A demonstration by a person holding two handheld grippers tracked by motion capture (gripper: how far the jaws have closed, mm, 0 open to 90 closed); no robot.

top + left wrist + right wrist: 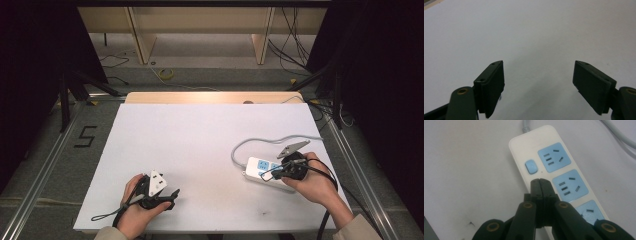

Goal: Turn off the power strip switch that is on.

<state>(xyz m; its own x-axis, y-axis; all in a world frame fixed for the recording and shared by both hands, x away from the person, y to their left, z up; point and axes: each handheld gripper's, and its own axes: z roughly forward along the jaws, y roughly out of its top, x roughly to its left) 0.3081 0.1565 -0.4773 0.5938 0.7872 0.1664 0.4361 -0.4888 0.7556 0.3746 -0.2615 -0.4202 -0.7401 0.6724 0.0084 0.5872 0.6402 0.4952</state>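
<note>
Right gripper (540, 181), fingers clenched empty over power strip (549, 167): press blue switch (531, 166) at eleven o'clock squarely. Left gripper (539, 82) fingers released, on bench (200, 140).

My white table (200, 145) bears a small dark mark (263, 212) near its front edge. Beyond it, a yellow cable coil (166, 74) lies on the floor. A black "5" (85, 136) marks the floor at left.

White power strip (524, 157) — blue sockets (554, 157).
</note>
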